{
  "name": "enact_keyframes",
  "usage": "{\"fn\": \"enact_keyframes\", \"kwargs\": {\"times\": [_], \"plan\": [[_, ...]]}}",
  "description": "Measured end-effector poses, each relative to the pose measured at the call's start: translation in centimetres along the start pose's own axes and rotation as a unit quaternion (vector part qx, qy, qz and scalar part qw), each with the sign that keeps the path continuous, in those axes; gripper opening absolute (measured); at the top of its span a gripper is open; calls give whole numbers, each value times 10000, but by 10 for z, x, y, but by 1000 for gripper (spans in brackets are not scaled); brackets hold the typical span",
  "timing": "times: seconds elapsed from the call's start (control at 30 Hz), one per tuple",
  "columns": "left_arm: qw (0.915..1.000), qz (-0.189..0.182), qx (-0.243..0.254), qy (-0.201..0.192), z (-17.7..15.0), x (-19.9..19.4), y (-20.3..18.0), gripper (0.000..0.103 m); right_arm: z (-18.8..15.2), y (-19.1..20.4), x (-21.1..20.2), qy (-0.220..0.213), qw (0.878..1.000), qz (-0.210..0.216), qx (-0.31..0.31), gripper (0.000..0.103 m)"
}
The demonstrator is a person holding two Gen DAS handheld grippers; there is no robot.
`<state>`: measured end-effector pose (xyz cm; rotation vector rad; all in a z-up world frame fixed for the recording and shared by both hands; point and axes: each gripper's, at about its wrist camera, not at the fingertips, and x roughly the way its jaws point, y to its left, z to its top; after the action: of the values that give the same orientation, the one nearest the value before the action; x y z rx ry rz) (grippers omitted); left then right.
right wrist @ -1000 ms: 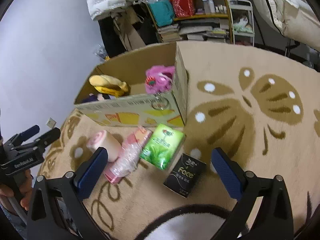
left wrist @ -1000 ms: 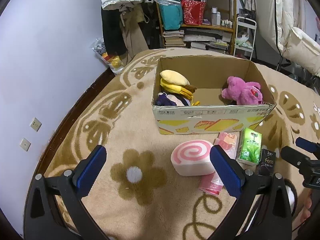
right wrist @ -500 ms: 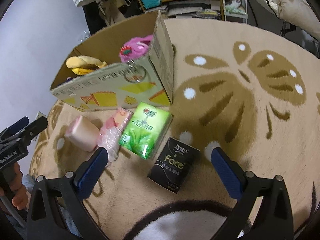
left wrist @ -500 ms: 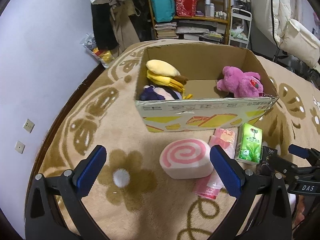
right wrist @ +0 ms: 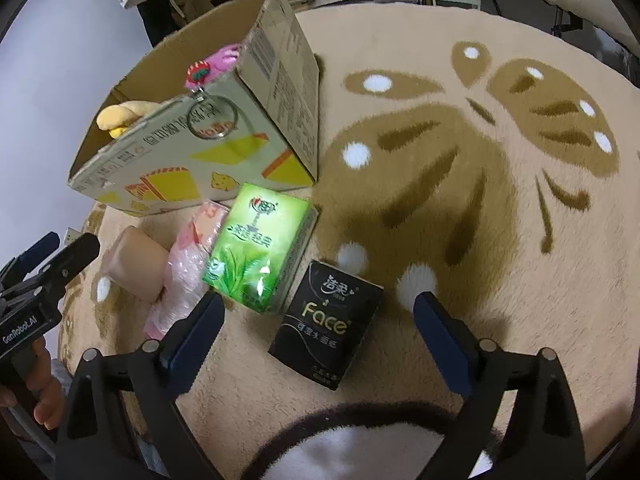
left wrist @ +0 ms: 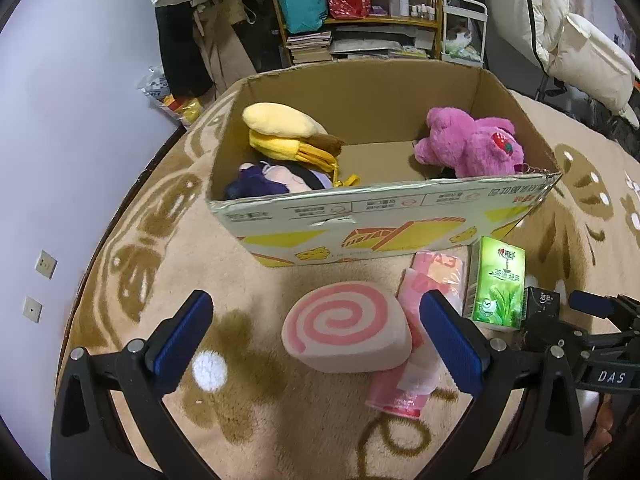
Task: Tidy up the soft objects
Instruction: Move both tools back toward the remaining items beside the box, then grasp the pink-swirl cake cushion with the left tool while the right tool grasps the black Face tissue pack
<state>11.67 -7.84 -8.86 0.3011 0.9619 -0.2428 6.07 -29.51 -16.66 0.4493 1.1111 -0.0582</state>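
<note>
A pink swirl roll cushion lies on the carpet just ahead of my open, empty left gripper, between its fingers. Beside it lie a pink tissue pack, a green tissue pack and a black "Face" tissue pack. My right gripper is open and empty, right over the black pack. The green pack lies just ahead on the left. An open cardboard box holds a yellow plush, a purple-haired doll and a magenta bear.
A beige floral carpet covers the floor. A wall stands to the left. Shelves with bags and books and hanging clothes stand behind the box. A white fluffy item with a dark rim lies under my right gripper.
Both grippers have moved forward and down. The roll cushion now lies closer between the left fingers, and the black pack lies between the right fingers. Both stay open.
</note>
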Motion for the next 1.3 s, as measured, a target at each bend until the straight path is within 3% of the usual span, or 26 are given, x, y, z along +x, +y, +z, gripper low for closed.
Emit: {"fn": "enact_keyframes", "kwargs": {"times": [0.5, 0.7, 0.87, 1.13, 1.23, 1.3], "plan": [[9983, -170, 151, 531, -6, 38, -9, 102, -5, 1, 21, 368, 9992, -92, -85, 97], [9976, -96, 271, 633, -11, 45, -13, 101, -6, 8, 28, 414, 9987, -239, -189, 91], [9969, -84, 138, 766, -15, 52, -9, 96, -10, 11, 33, 436, 9977, -433, -292, 79], [9971, -276, -5, 716, -16, 52, -6, 71, -13, 11, 28, 401, 9967, -624, -337, 64], [9974, -279, -18, 659, -17, 49, -5, 62, -13, 10, 23, 362, 9966, -658, -332, 53], [9975, -291, -58, 634, -18, 49, 0, 57, -12, 9, 19, 322, 9969, -630, -337, 53]]}}
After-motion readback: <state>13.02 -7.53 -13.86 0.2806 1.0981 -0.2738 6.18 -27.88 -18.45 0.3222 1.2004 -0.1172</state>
